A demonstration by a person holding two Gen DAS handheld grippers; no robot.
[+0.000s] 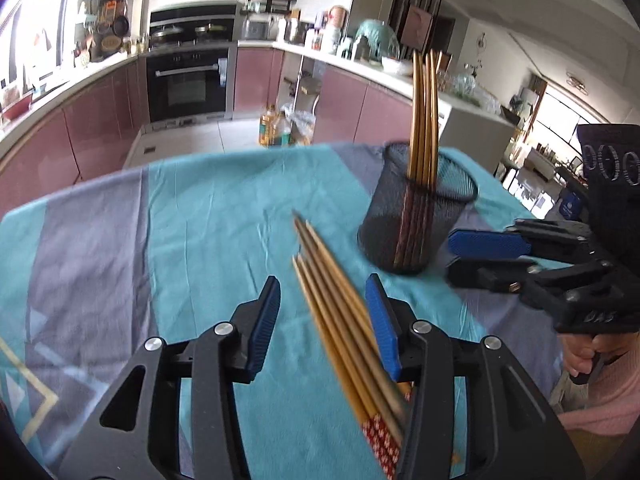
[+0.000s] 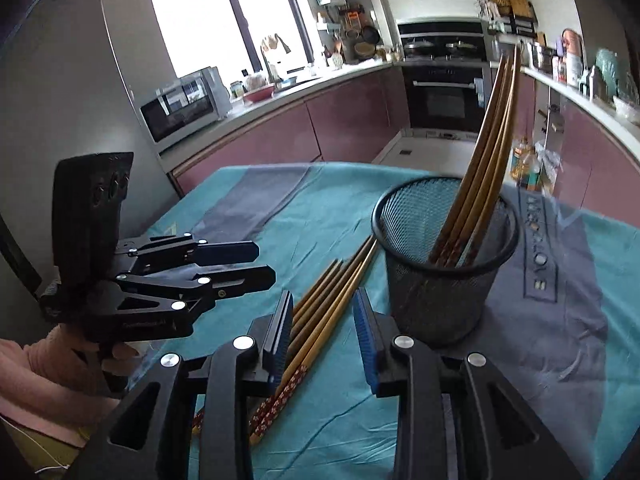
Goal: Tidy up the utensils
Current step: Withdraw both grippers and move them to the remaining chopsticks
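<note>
- The room is a kitchen with pink cupboard doors [image 1: 100, 128], a black oven [image 1: 188, 86] set in the far wall and a big bright window [image 2: 224, 12].
- A white counter [image 2: 280, 98] runs along the walls, and a microwave [image 2: 180, 106] sits on it near the window.
- Bottles [image 1: 276, 126] stand on the pale floor by the cupboards.
- The tabletop is covered by a cloth [image 1: 208, 208] in blue-green and grey patches, a bit wrinkled.
- A black mesh cup [image 2: 444, 256] stands upright on the cloth with some chopsticks standing in it, their tips leaning up and out.
- More loose chopsticks [image 1: 340, 304] lie flat in a bunch on the cloth, just beside the cup, with red patterned ends toward the person.
- The left gripper [image 1: 320, 320] is above the bunch; its blue fingers [image 1: 264, 324] are apart, one on each side of the sticks, and not squeezing them.
- The right gripper [image 2: 322, 340] is over the same bunch; its fingers are apart too, with sticks showing between them, not pinched.
- A hand [image 2: 60, 356] in a pink sleeve holds the left gripper.
</note>
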